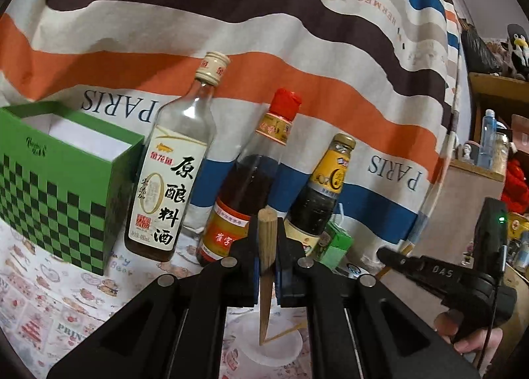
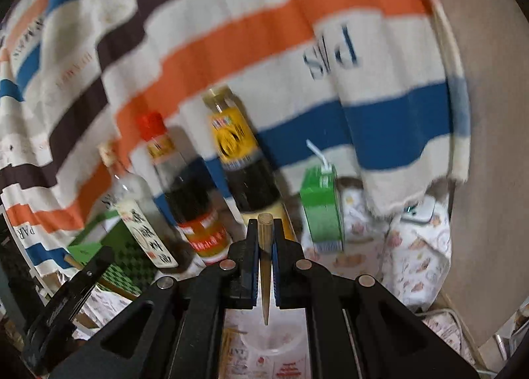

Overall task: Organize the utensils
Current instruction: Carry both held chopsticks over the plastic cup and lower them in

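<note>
Left wrist: each gripper clamps one chopstick
Left gripper (image 1: 267,266) pinches a wooden chopstick (image 1: 267,240); right gripper (image 2: 264,266) pinches another chopstick (image 2: 265,246); keep both tips low, lowering steadily toward the white cup (image 1: 274,342)

A patterned tablecloth (image 1: 43,293) carries three bottles (image 1: 158,180) and a green box (image 1: 59,197).

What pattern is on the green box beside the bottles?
Green-and-black checks on the green box; clearest in the left wrist view.

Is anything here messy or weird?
Nothing is spilled or broken. The three bottles and the green carton stand upright. The only odd sight: each gripper, left and right, clamps a single wooden chopstick upright.
</note>
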Tool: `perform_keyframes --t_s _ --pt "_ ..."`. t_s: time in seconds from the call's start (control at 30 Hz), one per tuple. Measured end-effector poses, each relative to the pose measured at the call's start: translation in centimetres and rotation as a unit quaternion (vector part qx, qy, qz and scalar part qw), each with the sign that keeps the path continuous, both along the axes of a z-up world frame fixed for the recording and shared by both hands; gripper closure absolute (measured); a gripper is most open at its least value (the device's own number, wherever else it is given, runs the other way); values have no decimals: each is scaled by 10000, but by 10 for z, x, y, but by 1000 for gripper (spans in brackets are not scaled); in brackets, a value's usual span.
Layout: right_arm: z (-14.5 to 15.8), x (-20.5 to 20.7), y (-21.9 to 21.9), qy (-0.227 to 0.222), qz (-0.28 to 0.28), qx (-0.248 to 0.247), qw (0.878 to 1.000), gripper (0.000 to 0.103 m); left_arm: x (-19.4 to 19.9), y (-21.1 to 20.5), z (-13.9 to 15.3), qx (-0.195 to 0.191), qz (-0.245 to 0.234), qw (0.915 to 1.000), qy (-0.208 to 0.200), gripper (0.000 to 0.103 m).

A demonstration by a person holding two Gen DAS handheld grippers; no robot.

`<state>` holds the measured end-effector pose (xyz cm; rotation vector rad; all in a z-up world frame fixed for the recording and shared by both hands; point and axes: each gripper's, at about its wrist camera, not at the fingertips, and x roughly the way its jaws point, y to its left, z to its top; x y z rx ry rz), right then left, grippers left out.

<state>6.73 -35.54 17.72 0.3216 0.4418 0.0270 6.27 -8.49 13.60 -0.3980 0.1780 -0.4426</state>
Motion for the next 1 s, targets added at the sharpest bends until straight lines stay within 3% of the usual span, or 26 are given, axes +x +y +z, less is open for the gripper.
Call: perform_keyframes --t_s 0.07,0.13,0.53,0.67,1.0 --pt "-10 9 -6 210 -24 147 9997 96 0 4 -11 -370 354 9987 -7 98" --pt "-18 19 -10 381 -33 256 9989 96 7 6 -22 -578 287 9978 136 98" --pt "-48 45 -17 910 -39 470 9947 96 31 -20 -53 95 172 9980 607 97" --pt "-52 48 -17 998 -94 424 9941 96 47 -25 -68 100 -54 9939 1099 96" --pt "-64 59 -17 1218 -151 461 9914 96 54 -31 -76 318 -101 9912 1284 94"
